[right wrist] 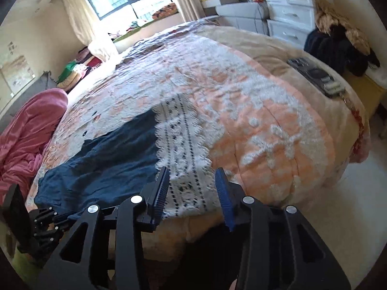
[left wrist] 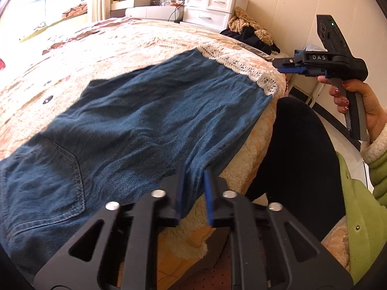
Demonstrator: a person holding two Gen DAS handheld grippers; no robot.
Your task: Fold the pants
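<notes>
Blue denim pants (left wrist: 145, 120) lie flat on the bed, with a back pocket at the lower left and a white lace hem (left wrist: 241, 65) at the far end. At the near edge of the pants sits my left gripper (left wrist: 193, 191). Its jaws stand slightly apart, with the denim edge between the pads and no pressure on it. My right gripper (left wrist: 278, 62), held in a hand, hovers past the lace hem at the bed's corner. In the right wrist view it (right wrist: 192, 170) is open and empty above the lace hem (right wrist: 183, 149), with the pants (right wrist: 108, 169) to its left.
The peach and white bedspread (right wrist: 266, 120) covers the bed. A flat dark object (right wrist: 314, 77) lies near its far right edge. A pink blanket (right wrist: 29, 130) is heaped at the left, dark clothes (right wrist: 338, 43) and white drawers (right wrist: 290, 7) behind. The person's dark-clad leg (left wrist: 297, 157) stands at the bed's edge.
</notes>
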